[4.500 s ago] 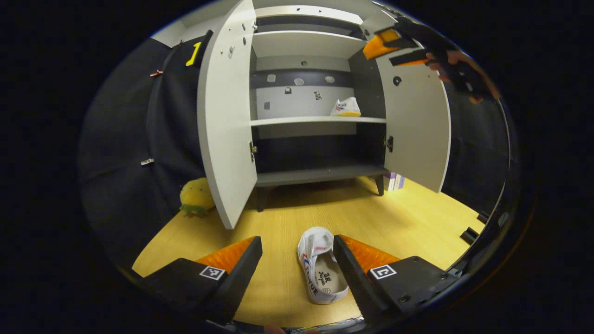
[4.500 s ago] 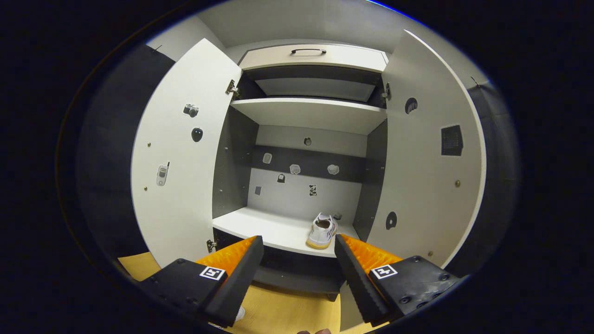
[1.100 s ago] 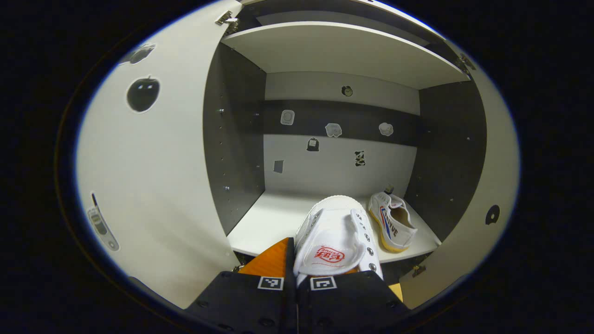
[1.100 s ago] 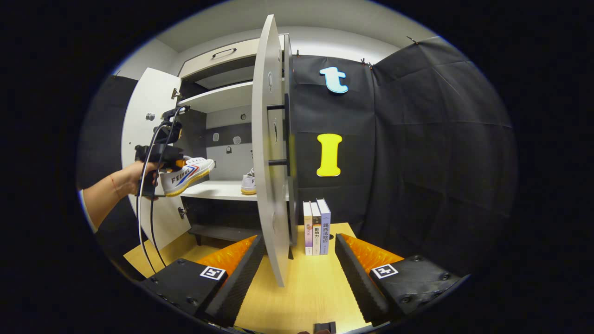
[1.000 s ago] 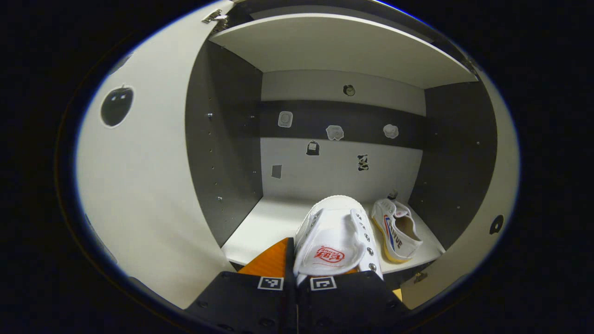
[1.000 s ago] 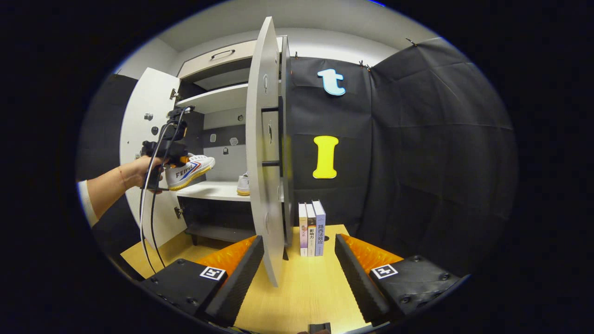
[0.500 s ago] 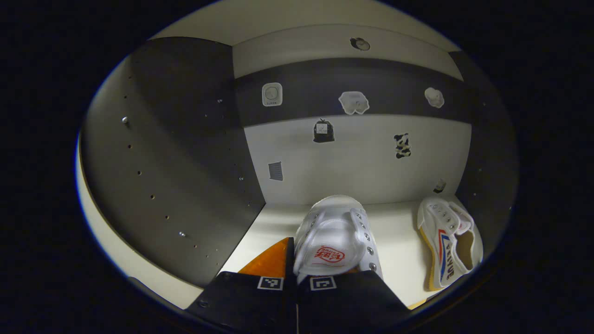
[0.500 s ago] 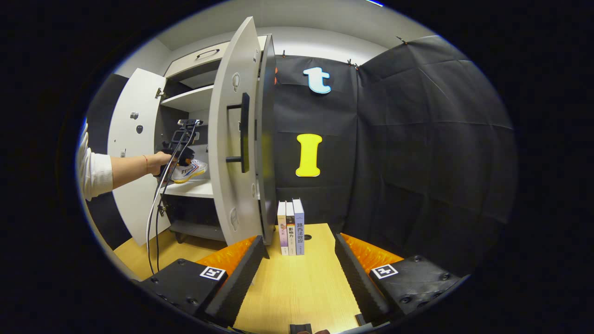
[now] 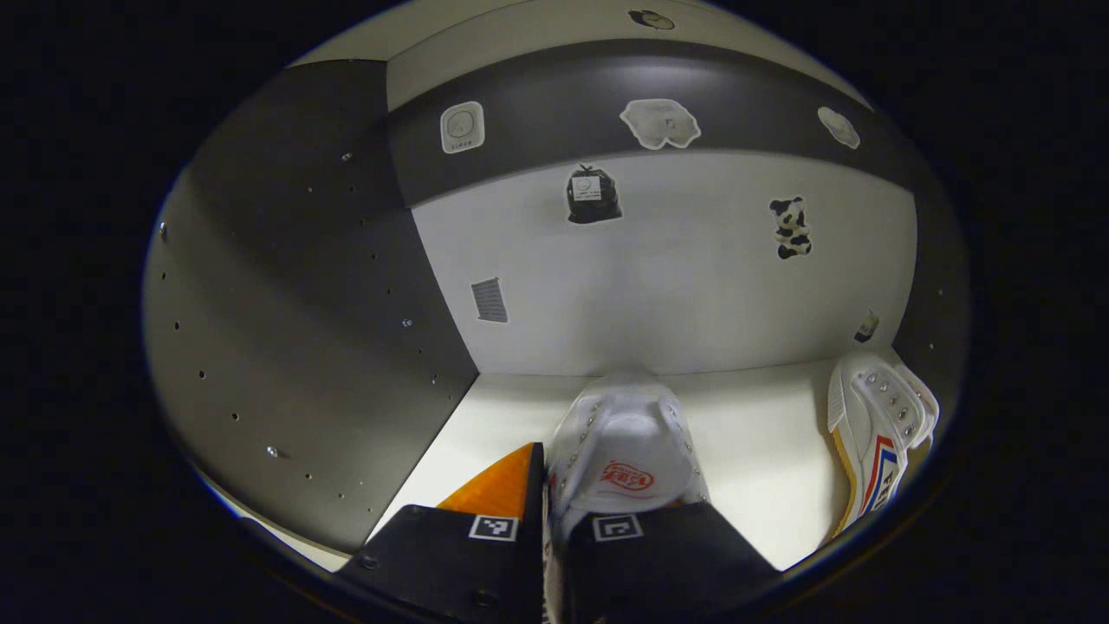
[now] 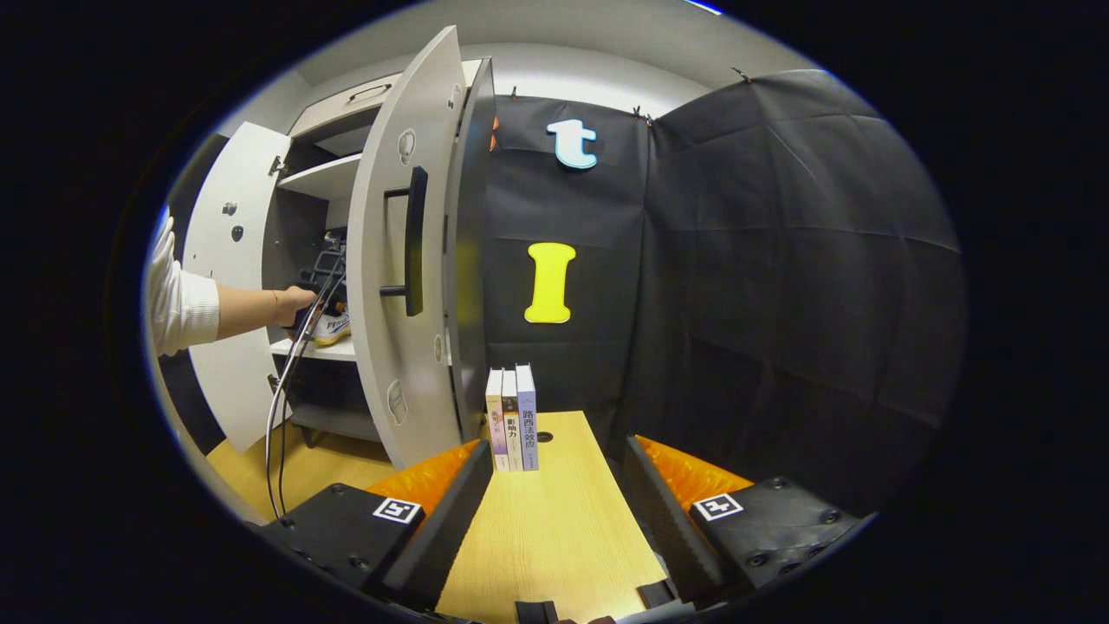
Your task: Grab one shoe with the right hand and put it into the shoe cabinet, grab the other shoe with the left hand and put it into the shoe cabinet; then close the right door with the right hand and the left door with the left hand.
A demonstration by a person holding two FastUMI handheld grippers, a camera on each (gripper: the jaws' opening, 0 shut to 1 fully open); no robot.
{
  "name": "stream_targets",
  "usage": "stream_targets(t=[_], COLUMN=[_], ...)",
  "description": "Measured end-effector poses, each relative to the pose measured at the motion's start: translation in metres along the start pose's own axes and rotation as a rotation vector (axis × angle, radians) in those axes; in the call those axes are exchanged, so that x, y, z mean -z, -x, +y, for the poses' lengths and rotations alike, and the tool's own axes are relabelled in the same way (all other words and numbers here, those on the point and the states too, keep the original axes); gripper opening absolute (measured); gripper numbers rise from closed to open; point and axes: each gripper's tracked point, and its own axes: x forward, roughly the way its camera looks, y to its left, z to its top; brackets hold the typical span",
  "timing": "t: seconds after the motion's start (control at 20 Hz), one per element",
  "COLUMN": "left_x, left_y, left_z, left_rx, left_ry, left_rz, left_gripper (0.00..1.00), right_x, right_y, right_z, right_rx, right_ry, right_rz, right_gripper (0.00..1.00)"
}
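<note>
Inside the shoe cabinet (image 9: 286, 286), my left gripper (image 9: 554, 520) is clamped on the white sneaker (image 9: 625, 442), just above the shelf (image 9: 485, 416). Other sneaker (image 9: 875, 416) sits right of my fingers. Lower flat w/ sole down, then release. Right gripper (image 10: 550, 511) wide open, empty.

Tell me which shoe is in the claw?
The middle shoe, pinched in the left claw. The other shoe sits free on the shelf, far right.
</note>
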Motion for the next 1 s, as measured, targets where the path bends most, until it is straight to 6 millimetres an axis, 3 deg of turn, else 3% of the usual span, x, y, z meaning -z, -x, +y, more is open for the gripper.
stream_targets(t=[0.2,0.3,0.4,0.5,0.7,1.0], left_x=[0.003,0.005,0.001,0.003,0.003,-0.008], left_y=[0.006,0.012,0.019,0.029,0.058,0.133], left_z=[-0.002,0.003,0.012,0.015,0.015,0.01], left_rx=[0.011,-0.001,-0.014,0.008,0.069,0.174], left_ry=[0.019,0.015,0.003,0.028,0.058,0.107], left_rz=[0.01,0.001,-0.022,-0.028,-0.094,-0.235], left_gripper=[0.31,0.48,0.77,0.94,0.95,0.95], right_x=[0.0,-0.002,-0.003,-0.005,-0.013,-0.025], right_y=[0.002,0.004,0.006,0.009,0.014,0.016], right_z=[0.005,0.009,0.012,0.015,0.026,0.039], right_rx=[-0.007,-0.013,-0.02,-0.024,-0.044,-0.065], right_ry=[-0.018,-0.018,-0.026,-0.036,-0.03,-0.03], right_rz=[0.002,-0.002,-0.007,-0.012,-0.029,-0.05], right_gripper=[0.98,0.98,0.98,0.98,0.98,0.98])
